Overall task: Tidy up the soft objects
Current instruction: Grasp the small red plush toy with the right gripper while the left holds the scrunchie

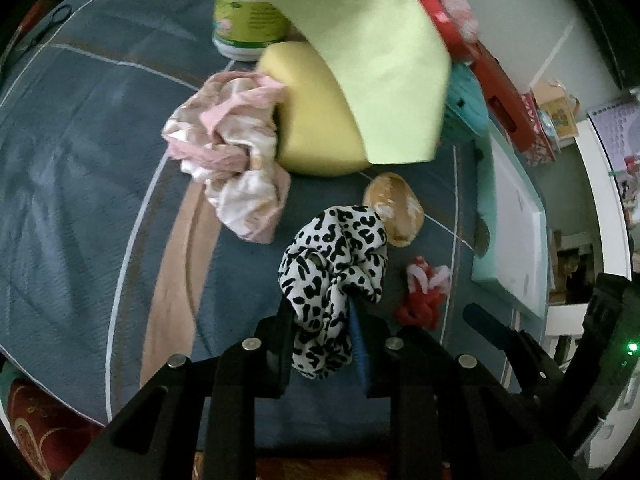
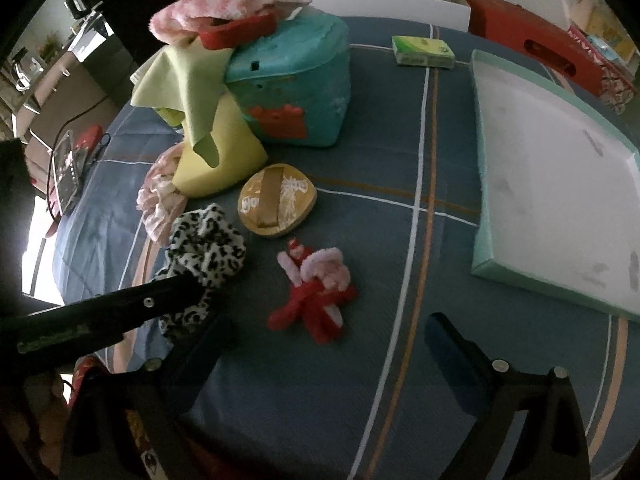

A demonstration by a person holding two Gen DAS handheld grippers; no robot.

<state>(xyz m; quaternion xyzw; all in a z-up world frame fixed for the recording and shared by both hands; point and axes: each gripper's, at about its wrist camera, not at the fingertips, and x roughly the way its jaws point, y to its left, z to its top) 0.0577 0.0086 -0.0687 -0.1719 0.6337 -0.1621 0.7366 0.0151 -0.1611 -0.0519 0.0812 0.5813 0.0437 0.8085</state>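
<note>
My left gripper (image 1: 320,312) is shut on a black-and-white leopard-print scrunchie (image 1: 334,268) and holds it above the blue cloth; the scrunchie (image 2: 204,248) and the left gripper's finger also show in the right wrist view. My right gripper (image 2: 320,332) is open and empty, just in front of a red-and-pink yarn toy (image 2: 316,292), which also shows in the left wrist view (image 1: 424,292). A pink satin scrunchie (image 1: 232,160) lies beside a yellow sponge (image 1: 316,120). A light green cloth (image 1: 372,64) drapes over the sponge.
A teal box (image 2: 296,80) stands behind the sponge with a red item and pink fluffy cloth (image 2: 212,12) on top. A round tan pad (image 2: 276,200) lies mid-table. A white tray with a mint rim (image 2: 560,184) sits at right. A green jar (image 1: 244,20) and green packet (image 2: 424,52) stand farther back.
</note>
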